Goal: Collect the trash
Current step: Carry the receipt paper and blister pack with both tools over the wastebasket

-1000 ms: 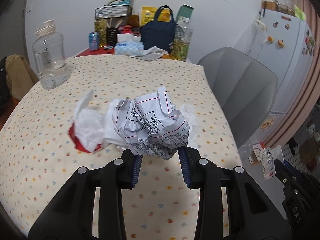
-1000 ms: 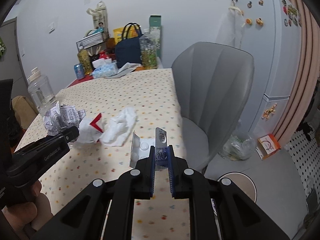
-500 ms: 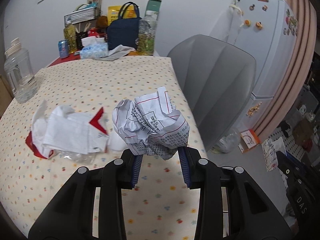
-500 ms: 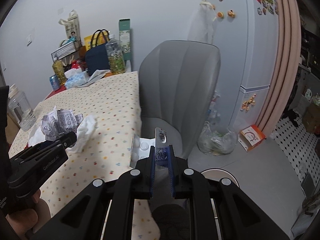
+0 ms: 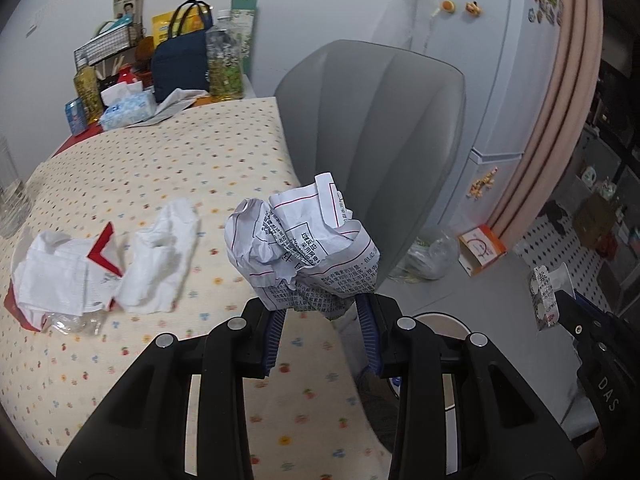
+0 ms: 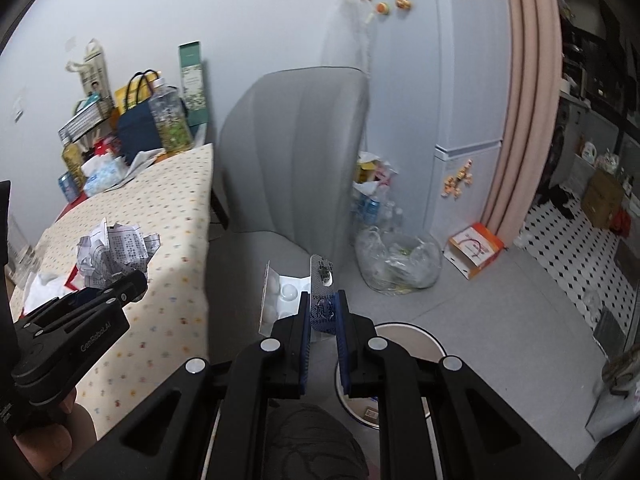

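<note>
Both grippers swung off table (image 5: pixel 168 168) twd bin (image 6: pixel 416 332), jaws clamped on paper wad (image 5: pixel 300 248) & blister pack (image 6: pixel 288 292).

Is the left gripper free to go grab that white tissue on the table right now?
Probably not: the left gripper is already shut on the crumpled paper. The white tissue lies uncovered on the table.
</note>
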`<state>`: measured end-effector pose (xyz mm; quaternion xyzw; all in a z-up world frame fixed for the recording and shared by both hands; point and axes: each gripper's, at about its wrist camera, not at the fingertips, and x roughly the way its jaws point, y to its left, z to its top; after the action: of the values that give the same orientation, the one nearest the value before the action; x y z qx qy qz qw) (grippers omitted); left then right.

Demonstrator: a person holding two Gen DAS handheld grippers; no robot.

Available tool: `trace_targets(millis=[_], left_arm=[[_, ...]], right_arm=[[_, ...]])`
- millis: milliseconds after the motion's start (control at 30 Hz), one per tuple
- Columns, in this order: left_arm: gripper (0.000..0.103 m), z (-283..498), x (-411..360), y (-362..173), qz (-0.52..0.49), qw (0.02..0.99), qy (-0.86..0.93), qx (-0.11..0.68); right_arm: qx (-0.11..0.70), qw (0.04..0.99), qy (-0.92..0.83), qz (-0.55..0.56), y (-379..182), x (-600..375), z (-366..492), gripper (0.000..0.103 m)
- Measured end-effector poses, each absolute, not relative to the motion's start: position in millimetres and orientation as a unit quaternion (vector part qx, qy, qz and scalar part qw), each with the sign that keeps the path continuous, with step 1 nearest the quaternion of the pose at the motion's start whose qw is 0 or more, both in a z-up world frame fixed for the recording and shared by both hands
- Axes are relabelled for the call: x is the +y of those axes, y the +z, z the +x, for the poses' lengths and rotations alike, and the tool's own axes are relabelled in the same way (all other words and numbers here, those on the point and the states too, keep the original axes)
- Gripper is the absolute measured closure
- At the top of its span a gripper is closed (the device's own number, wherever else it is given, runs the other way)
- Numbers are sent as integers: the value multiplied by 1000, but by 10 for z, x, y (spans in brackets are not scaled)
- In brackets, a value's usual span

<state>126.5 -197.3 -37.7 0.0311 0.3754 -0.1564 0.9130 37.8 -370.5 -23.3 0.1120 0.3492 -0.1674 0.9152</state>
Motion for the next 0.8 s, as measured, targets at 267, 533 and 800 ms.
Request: trace_targets(millis=[267, 533, 800], left_arm=[[69, 1272, -2423, -494, 64, 904, -174, 386], [69, 1321, -2788, -632, 91, 893, -187, 400], [69, 1343, -3104, -748, 112, 883, -201, 408]], right_arm=[[356, 904, -191, 140, -424, -4121, 299, 91], [364, 891, -212, 168, -645, -4522, 236, 91], [369, 884, -224, 183, -783, -4809, 233, 88]])
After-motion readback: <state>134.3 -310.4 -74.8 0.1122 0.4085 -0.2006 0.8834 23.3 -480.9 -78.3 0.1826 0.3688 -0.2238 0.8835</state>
